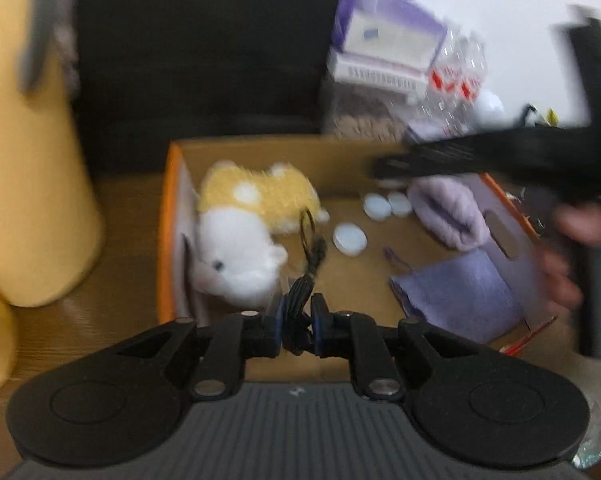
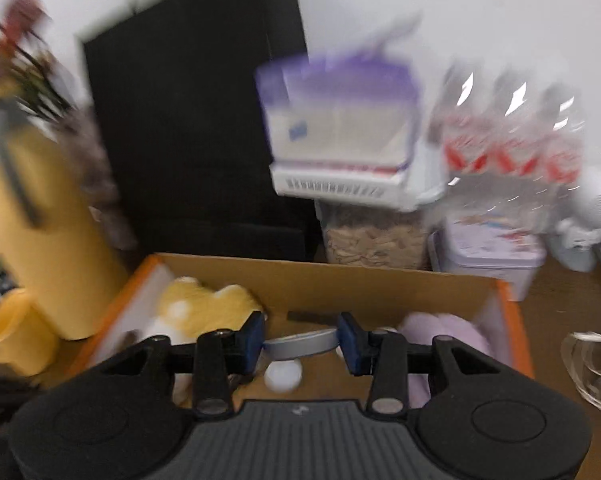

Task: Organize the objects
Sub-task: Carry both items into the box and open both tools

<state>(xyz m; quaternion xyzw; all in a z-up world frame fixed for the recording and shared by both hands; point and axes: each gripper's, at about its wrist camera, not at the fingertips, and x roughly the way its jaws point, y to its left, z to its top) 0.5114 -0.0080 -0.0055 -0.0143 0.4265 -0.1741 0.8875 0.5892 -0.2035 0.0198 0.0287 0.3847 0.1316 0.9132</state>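
Note:
An open cardboard box with orange edges holds a yellow-and-white plush toy, white round discs, a lilac fluffy item and a purple cloth. My left gripper is shut on a black corded keychain above the box's near side. My right gripper is shut on a flat grey piece above the box; it also shows as a blurred black shape in the left wrist view. The plush and one disc show below it.
A tall yellow flask and a yellow cup stand left of the box. Behind it are a black panel, a white basket with purple packs, a cereal jar, a lilac tin and wrapped bottles.

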